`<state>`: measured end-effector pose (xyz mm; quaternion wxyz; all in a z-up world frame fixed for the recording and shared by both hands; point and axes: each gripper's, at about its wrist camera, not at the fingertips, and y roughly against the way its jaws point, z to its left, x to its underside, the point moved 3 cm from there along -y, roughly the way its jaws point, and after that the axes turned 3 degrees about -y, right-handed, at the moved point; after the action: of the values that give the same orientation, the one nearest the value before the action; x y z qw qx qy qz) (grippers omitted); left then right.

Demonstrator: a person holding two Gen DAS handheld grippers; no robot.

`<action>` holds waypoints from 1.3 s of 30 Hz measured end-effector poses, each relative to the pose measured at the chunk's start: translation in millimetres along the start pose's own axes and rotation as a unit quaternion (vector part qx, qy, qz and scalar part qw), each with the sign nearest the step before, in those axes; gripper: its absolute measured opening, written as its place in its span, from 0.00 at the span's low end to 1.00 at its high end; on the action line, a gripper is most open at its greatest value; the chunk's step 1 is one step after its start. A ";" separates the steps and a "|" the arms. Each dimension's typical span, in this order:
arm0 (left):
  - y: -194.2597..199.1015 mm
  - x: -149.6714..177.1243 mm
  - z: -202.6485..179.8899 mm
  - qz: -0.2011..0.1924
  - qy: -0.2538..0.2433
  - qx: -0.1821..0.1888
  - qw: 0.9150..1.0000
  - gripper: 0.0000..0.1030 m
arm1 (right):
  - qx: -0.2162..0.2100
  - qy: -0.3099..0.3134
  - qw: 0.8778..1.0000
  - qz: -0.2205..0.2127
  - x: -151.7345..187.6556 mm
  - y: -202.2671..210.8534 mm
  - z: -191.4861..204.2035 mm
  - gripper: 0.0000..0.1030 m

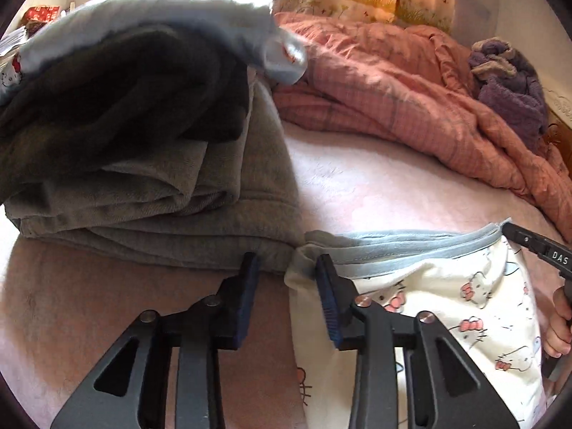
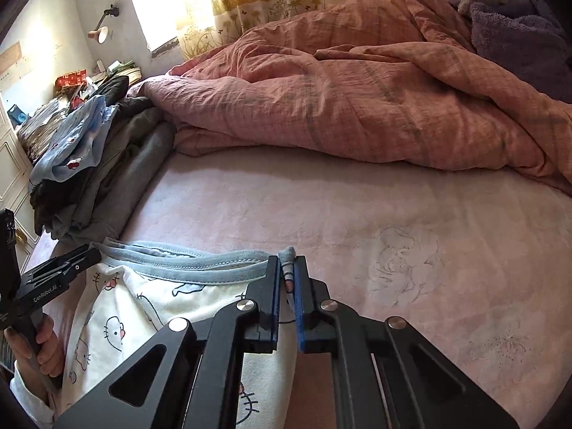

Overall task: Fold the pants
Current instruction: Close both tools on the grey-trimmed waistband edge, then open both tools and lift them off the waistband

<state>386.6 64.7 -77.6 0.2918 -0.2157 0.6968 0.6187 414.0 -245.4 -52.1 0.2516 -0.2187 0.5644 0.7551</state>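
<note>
Two pairs of tongs are working the waistband end of the pants (image 2: 118, 321), which are lying on the pink bed sheet (image 2: 357, 221) just beside a pile of grey clothes (image 1: 143, 178). My right tongs (image 2: 287, 279) are pinching the far corner of the blue-grey waistband (image 2: 200, 262), the pads squeezed onto a bunched bit of the trim. My left tongs (image 1: 287, 268) are standing at a narrow gap over the other corner of the waistband: one pad is lying against the cloth, the other is sitting clear of it near the grey pile, so I am not counting that side as gripped yet.

I am judging the pants to be light, soft printed cotton that is going to sag and crease the moment I lift it. The doubled, stitched waistband is looking like the firmest place to hold, so I am taking it at both corners to keep the edge taut and square.
</note>
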 end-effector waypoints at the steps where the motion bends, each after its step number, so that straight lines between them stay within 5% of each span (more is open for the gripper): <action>1: -2.3 0.1 -0.2 0.005 0.001 -0.003 1.000 0.26 | 0.004 -0.005 1.000 0.005 0.4 -3.9 -1.5 0.06; 5: 3.0 0.1 1.7 -0.009 0.005 0.004 1.000 0.25 | 0.002 -0.026 1.000 0.007 0.5 -10.8 -7.0 0.06; 9: 5.5 -3.7 7.8 -0.025 0.023 0.014 0.999 0.13 | -0.020 -0.032 0.998 -0.043 -7.6 10.0 -5.4 0.05; 13: 9.4 -4.9 8.8 -0.038 0.032 0.020 0.999 0.13 | -0.065 -0.068 0.994 -0.058 -9.9 17.2 -12.8 0.05; 15: 7.9 -5.6 10.9 -0.033 0.040 0.026 0.998 0.14 | -0.054 -0.071 0.995 -0.055 -8.1 12.1 -16.5 0.05; 22: 4.0 -5.6 16.7 -0.012 0.047 0.031 0.998 0.21 | -0.020 -0.075 0.997 -0.003 2.3 -21.6 -22.2 0.05; 27: 21.0 -0.5 14.6 -0.017 0.055 0.029 0.998 0.48 | -0.018 -0.096 0.995 -0.001 2.1 -25.3 -30.2 0.05; 31: 39.3 2.8 16.0 -0.034 0.090 0.051 0.994 0.56 | -0.012 -0.091 0.996 -0.002 2.3 -24.7 -28.4 0.05; 34: 33.3 4.5 10.7 -0.011 0.105 0.095 0.990 0.54 | -0.013 -0.091 0.996 -0.003 2.7 -24.6 -28.6 0.05; 36: 21.8 6.0 -1.4 0.011 0.075 0.073 0.994 0.33 | -0.017 -0.094 0.995 -0.001 3.3 -24.3 -30.3 0.05; 39: 0.6 9.2 -13.9 0.027 0.041 0.008 0.999 0.20 | -0.025 -0.099 0.995 0.002 4.3 -25.4 -32.4 0.05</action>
<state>377.4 51.6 -82.5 0.2477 -0.2194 0.7184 0.6119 428.1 -270.0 -82.3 0.2989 -0.1477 0.5184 0.7874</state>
